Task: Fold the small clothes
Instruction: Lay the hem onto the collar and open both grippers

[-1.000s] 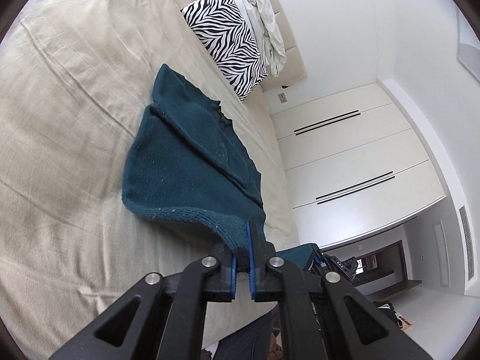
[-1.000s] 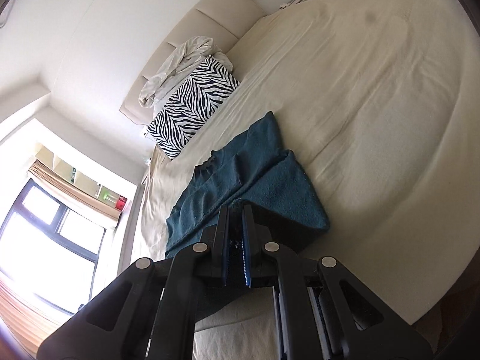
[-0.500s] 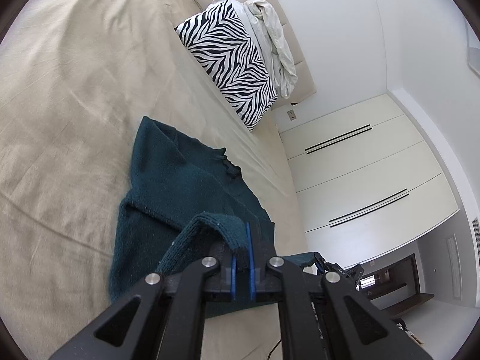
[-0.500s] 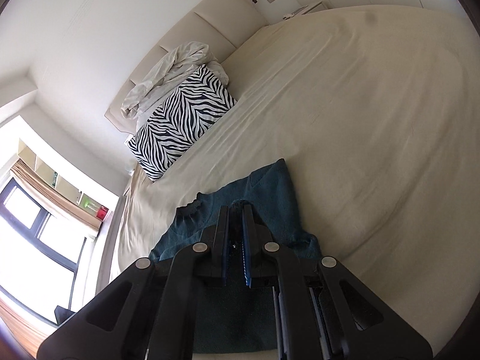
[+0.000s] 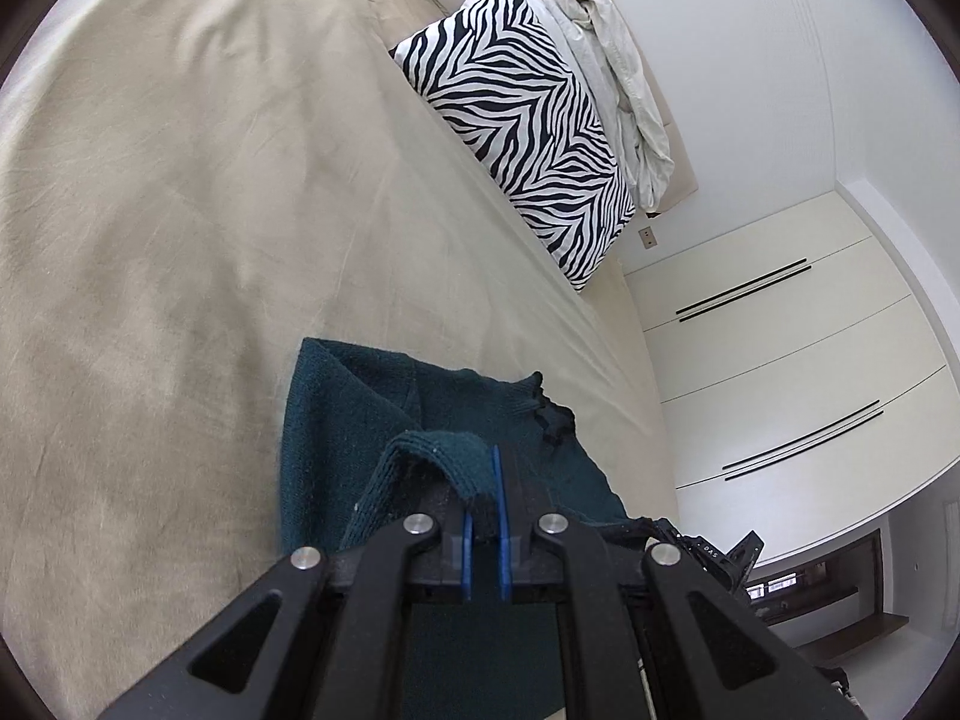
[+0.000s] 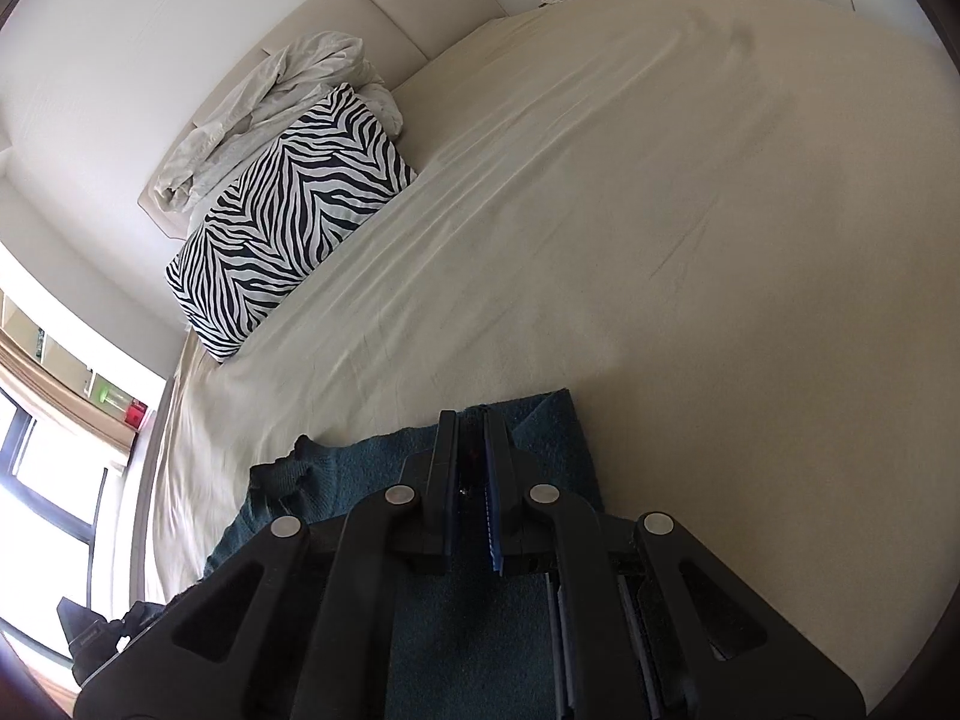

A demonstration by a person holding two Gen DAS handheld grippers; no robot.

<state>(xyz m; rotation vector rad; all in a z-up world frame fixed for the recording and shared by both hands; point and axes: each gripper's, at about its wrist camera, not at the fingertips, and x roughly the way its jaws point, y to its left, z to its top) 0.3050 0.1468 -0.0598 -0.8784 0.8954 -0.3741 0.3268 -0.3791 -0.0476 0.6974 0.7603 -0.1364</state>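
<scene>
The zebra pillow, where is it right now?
The zebra pillow lies at the head of the bed, against the crumpled white bedding, beyond the teal sweater.

The sweater [image 5: 336,420], low in the frame, is dark teal. The bed [image 5: 180,192] sheet is plain beige. The pillow [image 5: 528,126] at upper right has black-and-white zebra stripes. Each hand-held gripper [image 5: 487,480] [image 6: 474,438] is black with blue pads [image 5: 497,474]. The wardrobe [image 5: 780,372] is white with thin black lines.

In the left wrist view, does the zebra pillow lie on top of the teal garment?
No, the zebra pillow sits far up the bed, with bare sheet between it and the teal garment.
</scene>
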